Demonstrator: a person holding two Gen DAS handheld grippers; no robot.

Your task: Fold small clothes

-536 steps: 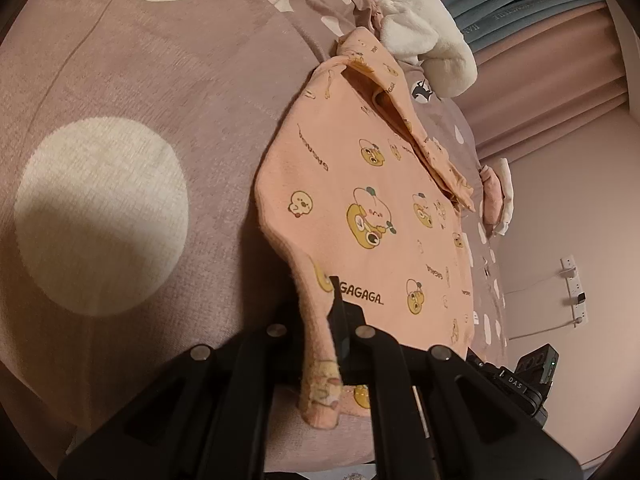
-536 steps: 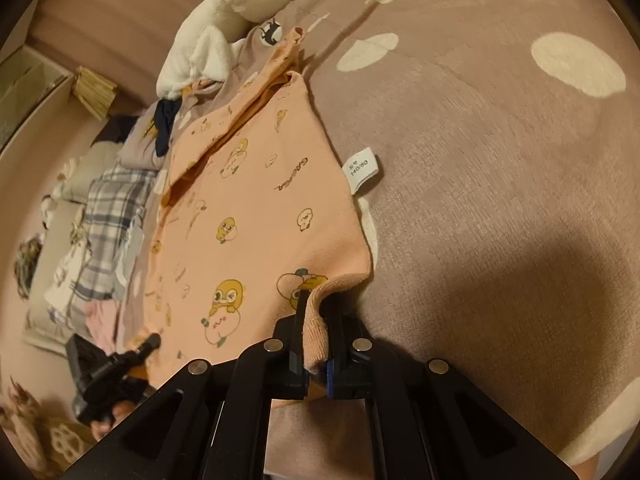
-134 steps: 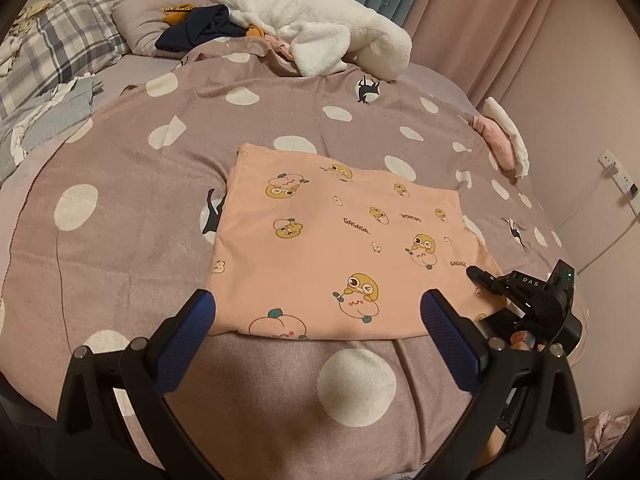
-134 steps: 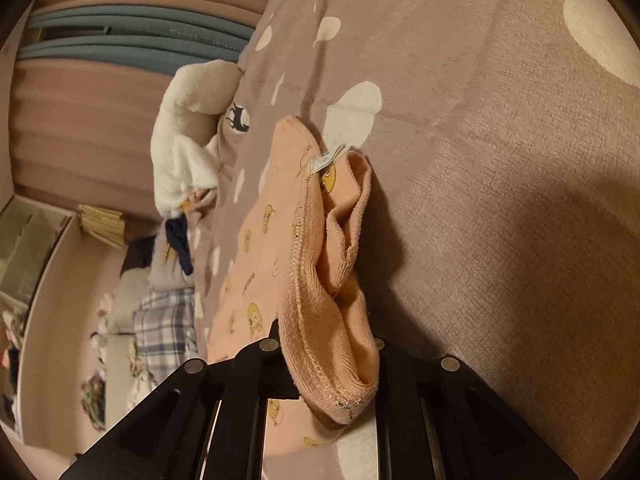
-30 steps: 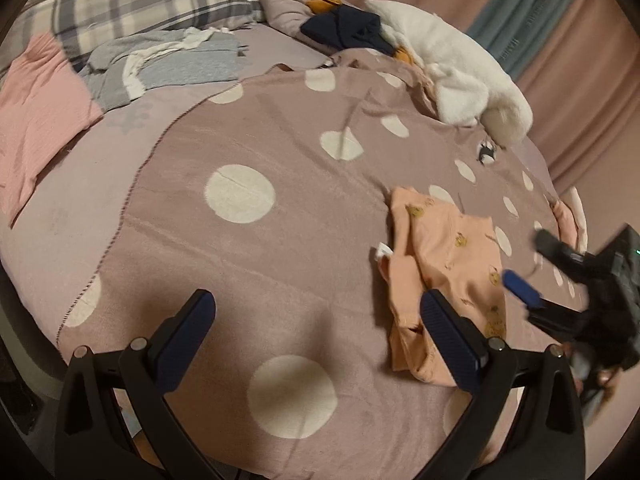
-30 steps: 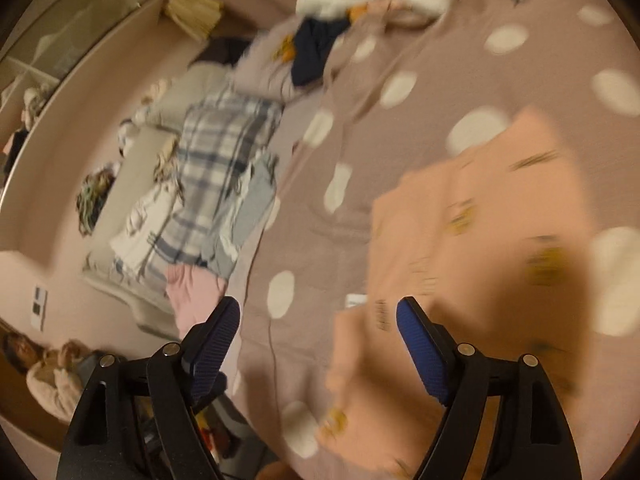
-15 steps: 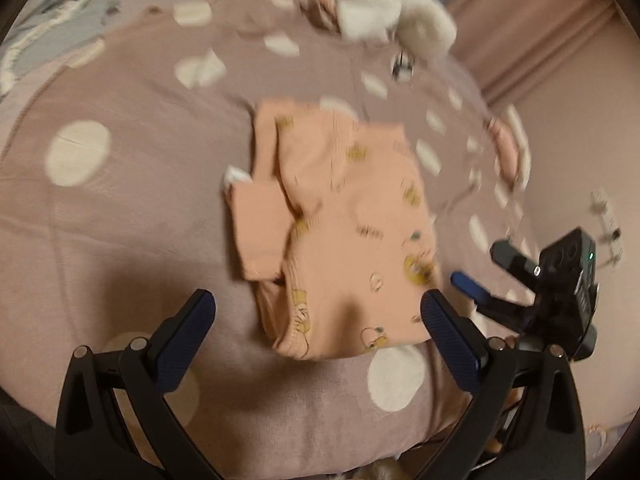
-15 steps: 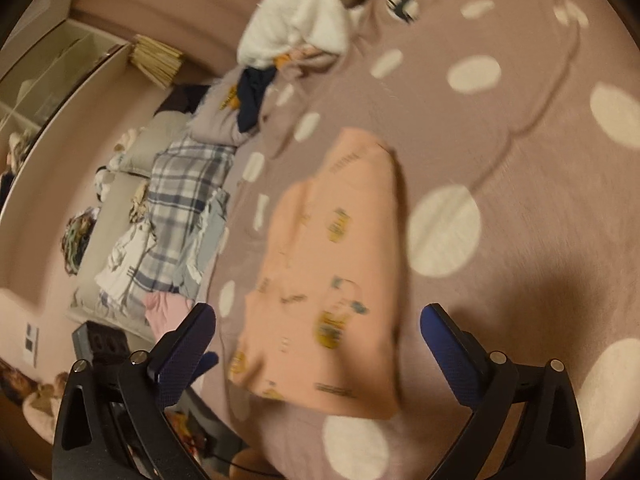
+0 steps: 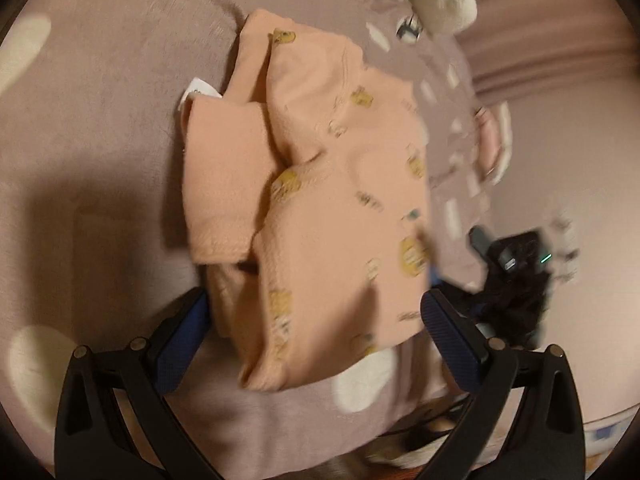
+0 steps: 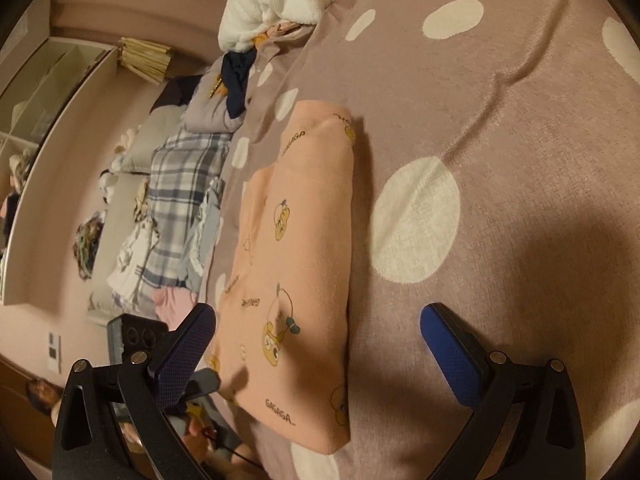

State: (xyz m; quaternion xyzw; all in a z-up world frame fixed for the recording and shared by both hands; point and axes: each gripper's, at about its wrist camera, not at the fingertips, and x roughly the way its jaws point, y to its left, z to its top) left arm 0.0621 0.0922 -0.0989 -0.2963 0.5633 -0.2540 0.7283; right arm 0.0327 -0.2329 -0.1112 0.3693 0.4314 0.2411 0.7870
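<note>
Nearest the left wrist camera, the left gripper [image 9: 316, 332] stood with its jaws spread wide, the near end of the peach garment [image 9: 320, 200] lying between the blue pads [image 9: 180, 340] without either pad pressing on it. The right gripper [image 10: 318, 340] was spread just as wide; its jaws had just been opening, and the garment's near edge lay between them, untouched by the pads. In the left view the right gripper showed as a dark shape at the garment's right side.

The peach garment rested on the dotted blanket [image 10: 500, 120], already gathered into a narrow, roughly rectangular bundle. Seen from the right wrist camera, its long folded edge looked clean and straight beside a big white dot. From the left, the other side was less tidy: a loose flap [image 9: 224, 184] stuck out sideways with a white label [image 9: 196, 94] showing at its far corner, and layers bulged unevenly there.

Judging by this, the main folds were done and the piece released; what seemed left was tucking or smoothing the stray flap, perhaps one more fold across, then setting it aside.

Farther off lay a white fleece item [image 10: 272, 4] at the blanket's far end, and beyond the blanket's edge a plaid cloth [image 10: 180, 200] and other unsorted clothes, which may be waiting their turn.
</note>
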